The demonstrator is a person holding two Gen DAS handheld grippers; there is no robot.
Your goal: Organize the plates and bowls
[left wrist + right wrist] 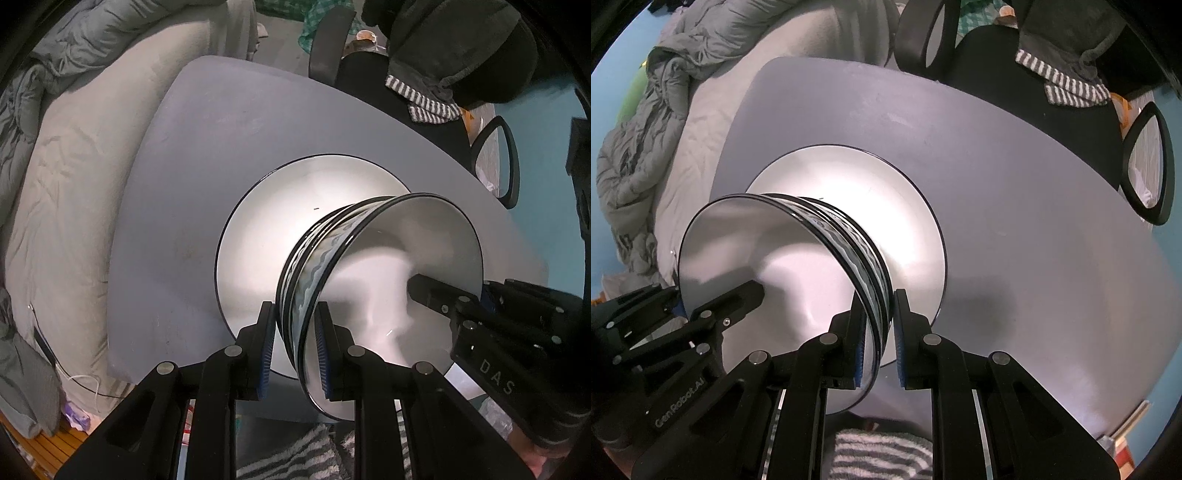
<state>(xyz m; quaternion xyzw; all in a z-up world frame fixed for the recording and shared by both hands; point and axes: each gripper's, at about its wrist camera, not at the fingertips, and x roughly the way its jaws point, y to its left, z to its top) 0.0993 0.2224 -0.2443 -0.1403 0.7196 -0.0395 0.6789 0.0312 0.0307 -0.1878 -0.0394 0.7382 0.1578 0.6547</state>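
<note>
A white bowl [388, 266] with a black rim and a blue wave band sits on a large white plate [280, 236] on the grey table [207, 140]. It looks like nested bowls, with more than one rim showing. My left gripper [295, 332] is shut on the bowl's near-left rim. My right gripper [879, 325] is shut on the opposite rim of the same bowl [768, 258], over the plate [871, 192]. Each gripper shows in the other's view: the right one [443, 295] and the left one [731, 302], each with one finger inside the bowl.
A bed with grey bedding [55, 155] lies left of the table. A black office chair [424, 74] with clothes and a striped cloth stands behind the table. A striped rug [879, 454] lies below the near table edge.
</note>
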